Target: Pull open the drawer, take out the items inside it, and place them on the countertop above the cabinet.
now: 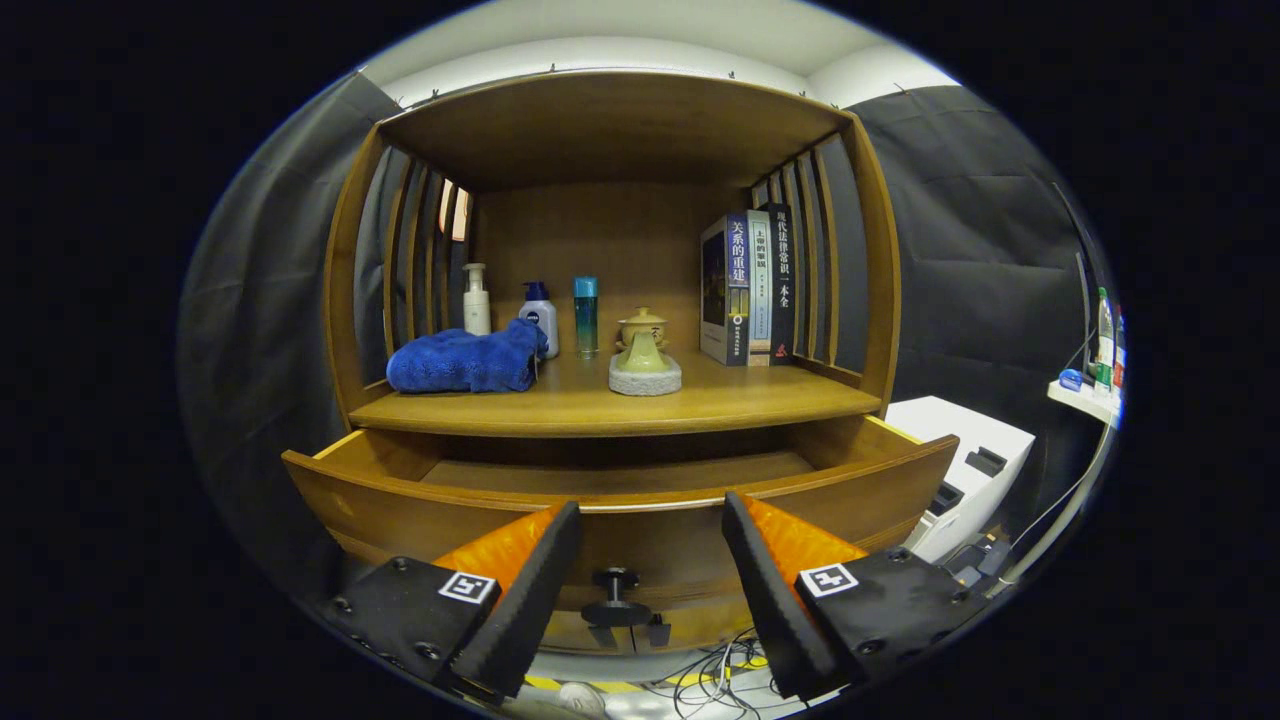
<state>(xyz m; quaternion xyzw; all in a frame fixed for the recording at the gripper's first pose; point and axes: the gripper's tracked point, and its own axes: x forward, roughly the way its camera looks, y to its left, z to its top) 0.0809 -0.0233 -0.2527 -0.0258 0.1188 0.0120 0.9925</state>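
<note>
The wooden drawer [400,490] under the cabinet's countertop [700,405] stands pulled open; its visible floor is bare wood. Its dark round knob [616,580] sits on the front panel, low between my fingers. My gripper [650,515] is open, its fingers spread apart in front of the drawer's front panel, holding nothing. On the countertop lie a folded blue towel [465,362] at the left and a pale green ceramic piece on a grey stone base [644,365] in the middle.
Behind the towel stand a white pump bottle [476,300], a blue-capped bottle [540,315] and a teal bottle [586,315]. A lidded cup [642,322] and three books [750,290] stand further right. A white box [965,470] sits right of the cabinet; cables [720,670] lie on the floor.
</note>
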